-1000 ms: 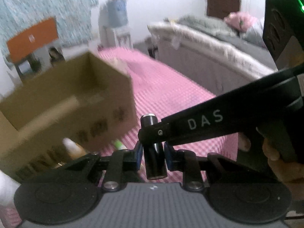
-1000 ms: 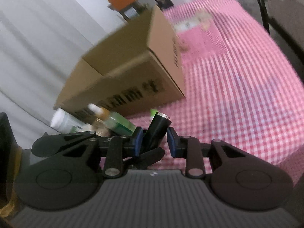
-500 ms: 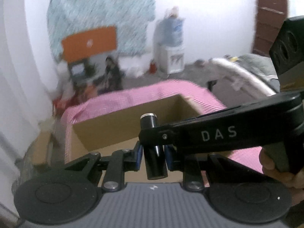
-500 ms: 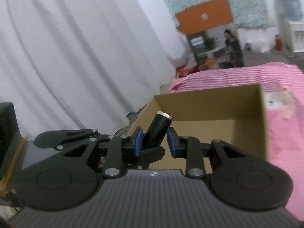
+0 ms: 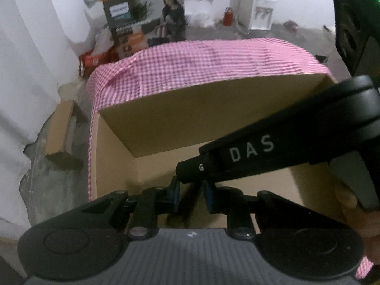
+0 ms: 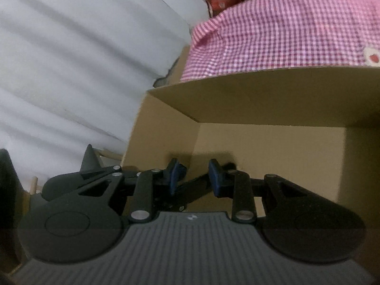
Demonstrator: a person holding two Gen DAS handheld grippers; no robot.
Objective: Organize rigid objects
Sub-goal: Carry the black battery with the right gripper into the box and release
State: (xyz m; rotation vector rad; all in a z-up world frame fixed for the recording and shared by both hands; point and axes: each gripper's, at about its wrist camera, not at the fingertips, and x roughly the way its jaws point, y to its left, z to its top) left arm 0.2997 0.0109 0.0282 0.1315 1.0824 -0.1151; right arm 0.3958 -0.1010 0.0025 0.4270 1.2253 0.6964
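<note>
Both my claws hang over the open box (image 5: 213, 109), tipped down into its mouth. That is the sensible place to be if rigid things are to end up inside it rather than loose on the table (image 5: 201, 64) with its pink check cloth. The box sits on that table, top open, right beneath me.

My left claw (image 5: 191, 193) has its blue pads drawn in as close as they go. A narrow slot is left, and through it I see only cardboard. The right claw's finger (image 5: 249, 149) crosses just above the pad tips and hides them, so I cannot swear the slot is bare all the way up.

My right claw (image 6: 193, 180) has its pads a little apart and pinches nothing I can make out. The dark bar slanting through the gap is my left claw's finger (image 6: 192, 191). The two claws sit this tight because they share one spot over the box.

I can pick out no object for sure. A dark blur (image 6: 229, 166) low in the box, just behind my right pad, may be one lying on the floor, or only shadow. The floor I can see is otherwise plain cardboard.
</note>
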